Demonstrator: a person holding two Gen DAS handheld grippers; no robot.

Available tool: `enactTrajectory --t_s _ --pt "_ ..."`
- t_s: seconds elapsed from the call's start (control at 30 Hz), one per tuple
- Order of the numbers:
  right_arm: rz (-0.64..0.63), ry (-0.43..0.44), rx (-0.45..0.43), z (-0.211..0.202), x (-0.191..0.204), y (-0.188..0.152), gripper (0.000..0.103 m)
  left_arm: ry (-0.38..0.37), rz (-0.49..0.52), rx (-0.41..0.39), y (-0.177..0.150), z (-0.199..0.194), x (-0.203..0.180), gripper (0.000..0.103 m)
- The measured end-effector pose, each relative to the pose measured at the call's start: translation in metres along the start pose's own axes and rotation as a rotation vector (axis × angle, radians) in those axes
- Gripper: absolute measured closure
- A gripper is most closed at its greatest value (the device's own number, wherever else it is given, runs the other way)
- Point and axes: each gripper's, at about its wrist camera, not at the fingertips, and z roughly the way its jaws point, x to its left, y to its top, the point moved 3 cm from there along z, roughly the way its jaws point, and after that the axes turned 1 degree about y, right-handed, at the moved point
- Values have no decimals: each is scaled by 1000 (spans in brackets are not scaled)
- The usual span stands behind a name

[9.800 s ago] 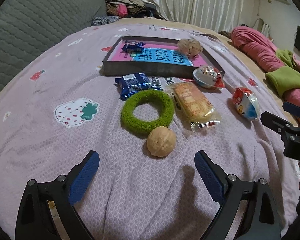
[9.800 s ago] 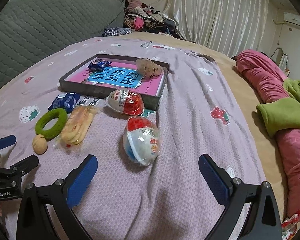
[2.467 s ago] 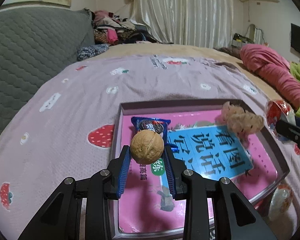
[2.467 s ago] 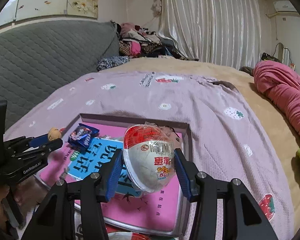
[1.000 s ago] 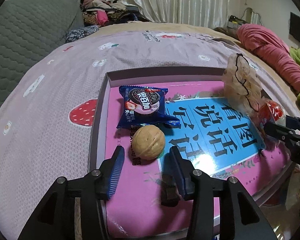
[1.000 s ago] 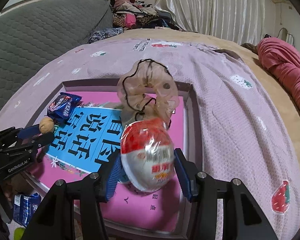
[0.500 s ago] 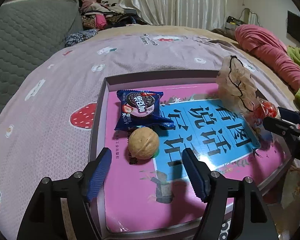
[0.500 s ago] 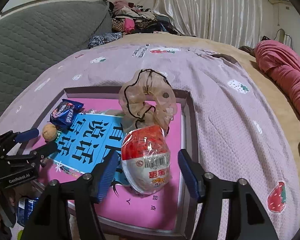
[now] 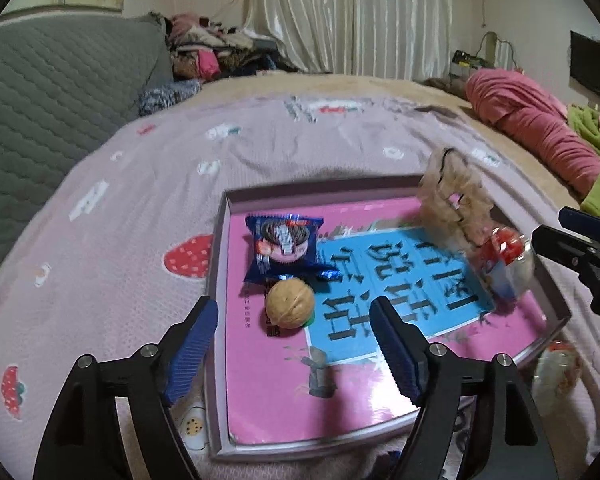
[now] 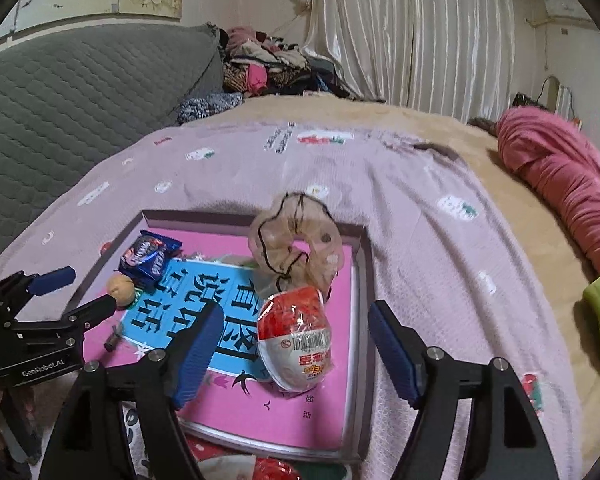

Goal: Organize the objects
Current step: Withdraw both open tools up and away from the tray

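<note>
With both jaws spread wide and nothing between them, the left tongs (image 9: 293, 344) hover above the near-left part of the shallow box (image 9: 219, 264). The walnut (image 9: 289, 303) rests on the pink liner just ahead of the gap, clear of both blue pads and touching the blue cookie packet (image 9: 283, 249) behind it. The left wall of the box runs just beside the left pad.

The right tongs (image 10: 293, 354) are likewise spread wide and hold nothing. The wrapped egg toy (image 10: 294, 338) lies on the liner between the pads, touching neither, near the right wall of the box (image 10: 362, 280). The sheer scrunchie (image 10: 296, 246) leans just behind the egg, at the far right corner.

Bare liner remains in the centre and along the near edge. A second egg toy (image 9: 556, 368) lies on the bed (image 9: 100, 280) outside the near-right corner.
</note>
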Motion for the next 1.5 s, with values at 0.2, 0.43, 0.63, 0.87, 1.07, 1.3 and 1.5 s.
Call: enactTrajectory --t_s 0.2,0.43,0.63,0.87,1.07,1.3,1.5 --pt "-26 -31 -70 -39 12 6 18 -7 -1 -84 4 -45 -5 14" --pt "-26 -27 -91 -79 24 -5 15 -7 -19 -120 0 -93 -2 12" --pt "8 -1 -66 -108 28 -9 13 -18 -57 -103 -15 -129 0 1" --pt "16 -2 -82 -160 35 -5 12 24 -68 -125 -19 -182 1 1" --pt "9 -1 -105 -208 43 -12 7 46 -71 -142 -26 -230 0 1" --pt "-7 3 -142 -264 54 -20 7 66 -57 -174 -33 -285 -6 1" --pt "-22 -7 -153 -295 62 -33 3 77 -71 -170 -46 -316 0 1"
